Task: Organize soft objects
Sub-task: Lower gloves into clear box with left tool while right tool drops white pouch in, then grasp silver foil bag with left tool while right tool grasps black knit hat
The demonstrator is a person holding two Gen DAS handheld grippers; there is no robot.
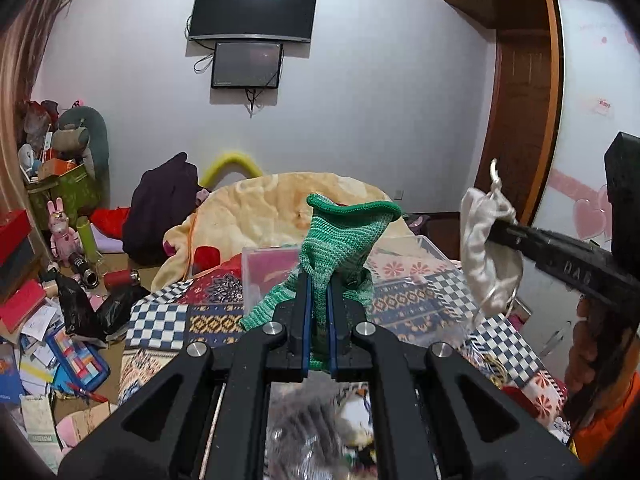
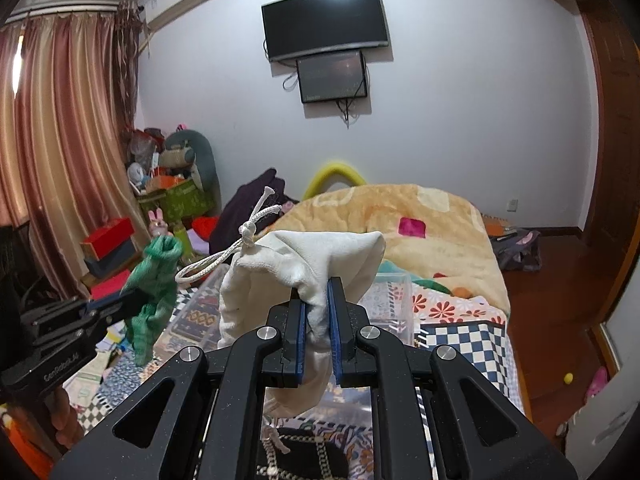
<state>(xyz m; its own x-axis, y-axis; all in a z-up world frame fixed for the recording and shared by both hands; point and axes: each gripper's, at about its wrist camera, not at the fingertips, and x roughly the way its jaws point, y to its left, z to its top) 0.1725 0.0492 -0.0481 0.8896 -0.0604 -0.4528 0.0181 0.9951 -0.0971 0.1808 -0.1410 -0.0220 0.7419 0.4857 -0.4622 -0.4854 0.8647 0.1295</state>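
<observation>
The left gripper [image 1: 318, 300] is clamped on a green knitted pouch [image 1: 340, 240], the fabric pinched between its blue-padded fingers [image 1: 305, 320] with the ribbed open mouth standing up beyond the fingertips and a fold hanging down to the left. The right gripper [image 2: 317, 320] is closed on a cream drawstring bag [image 2: 304, 264], gripping a fold of its soft cloth; the bag bulges above and to the left of the jaws, its tail drooping between the fingers, and its knotted white cord [image 2: 240, 248] trails up and left. Both items are held in the air above a clear plastic storage box [image 1: 432, 256] that sits on a patchwork bedspread [image 1: 160, 320] of checks and floral squares. In the left wrist view the right gripper enters from the right edge, level and pointing left, with the bag hanging off its tip to the right of the green pouch, apart from it. In the right wrist view the left gripper [image 2: 132, 304] enters from the left edge, a hand [image 2: 64, 412] visible below its body. A crumpled orange-cream fleece blanket [image 2: 400, 208] lies on the far part of the bed. Two dark screens [image 1: 254, 12] hang on the far wall.
</observation>
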